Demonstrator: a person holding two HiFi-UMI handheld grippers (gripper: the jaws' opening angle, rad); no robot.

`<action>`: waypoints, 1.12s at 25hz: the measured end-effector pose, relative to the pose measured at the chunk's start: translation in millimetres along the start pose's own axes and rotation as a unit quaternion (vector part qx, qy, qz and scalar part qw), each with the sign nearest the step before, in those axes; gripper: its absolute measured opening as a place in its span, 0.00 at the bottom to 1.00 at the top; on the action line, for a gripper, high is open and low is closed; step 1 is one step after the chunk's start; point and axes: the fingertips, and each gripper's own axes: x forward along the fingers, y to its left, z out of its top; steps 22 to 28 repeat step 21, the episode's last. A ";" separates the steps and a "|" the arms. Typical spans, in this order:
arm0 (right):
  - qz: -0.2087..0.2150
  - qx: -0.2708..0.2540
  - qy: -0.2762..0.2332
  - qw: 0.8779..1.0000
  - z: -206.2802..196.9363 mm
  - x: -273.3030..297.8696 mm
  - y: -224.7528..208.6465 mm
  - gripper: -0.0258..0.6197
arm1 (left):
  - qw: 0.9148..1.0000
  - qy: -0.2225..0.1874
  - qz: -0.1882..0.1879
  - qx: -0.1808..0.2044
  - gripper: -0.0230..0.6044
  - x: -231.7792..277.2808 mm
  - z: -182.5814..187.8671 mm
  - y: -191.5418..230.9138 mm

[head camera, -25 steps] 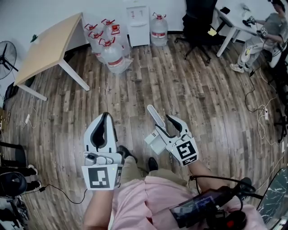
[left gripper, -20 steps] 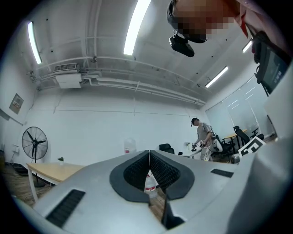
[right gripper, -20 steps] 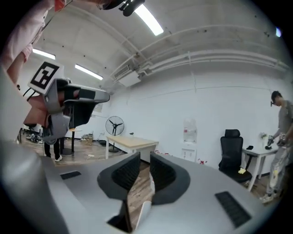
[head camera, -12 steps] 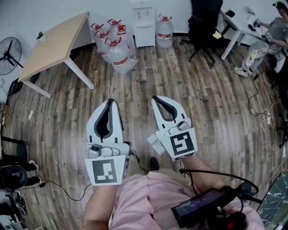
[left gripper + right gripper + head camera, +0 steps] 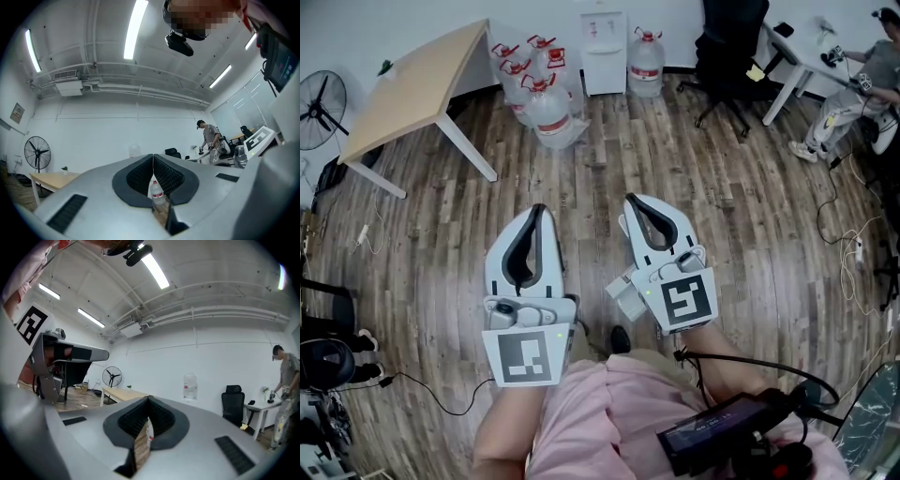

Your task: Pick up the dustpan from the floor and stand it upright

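Since a second ago our right gripper [image 5: 634, 201] has swung its jaws together and straightened up beside the left gripper [image 5: 537, 210]. Both now point forward side by side, clenched on nothing; each gripper view shows only a sliver of floor and a water bottle through the slit between the pads.

We cannot find the dustpan in any view, so the pick-up has not begun, we judge.

The risk from here is a blind reach. With the jaws clamped and the target out of sight, a downward move could knock the dustpan rather than take it. A thin handle might also swing or slip between smooth shells. Loose cables [image 5: 851, 246] on the floor [image 5: 722, 225] could snag a foot.

The grippers are glossy white plastic shells, rounded, lined with black ribbed pads. The floor is grey-brown wood-grain plank. The worktop [image 5: 412, 94] is pale wood on slanted white legs, and clear, red-capped water bottles [image 5: 546, 105] cluster just off its right corner.
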 end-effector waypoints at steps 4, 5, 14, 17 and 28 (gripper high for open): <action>-0.001 0.003 -0.008 1.000 8.7 -0.8 2.3 0.04 | 1.000 -0.003 -0.001 0.000 0.06 -0.3 4.0 2.1; -0.001 0.003 -0.010 1.000 9.7 -0.9 3.1 0.04 | 1.000 -0.003 -0.001 0.000 0.06 -0.9 3.8 2.3; 0.001 0.000 -0.012 1.000 13.6 2.5 5.3 0.04 | 1.000 0.002 0.005 0.006 0.06 -3.6 5.2 9.9; 0.002 0.000 -0.012 1.000 13.2 2.5 5.4 0.04 | 1.000 -0.001 0.005 0.007 0.06 -3.2 5.6 10.5; 0.003 -0.002 -0.013 1.000 11.8 1.4 9.8 0.04 | 1.000 -0.002 0.002 0.009 0.06 -6.7 3.7 10.3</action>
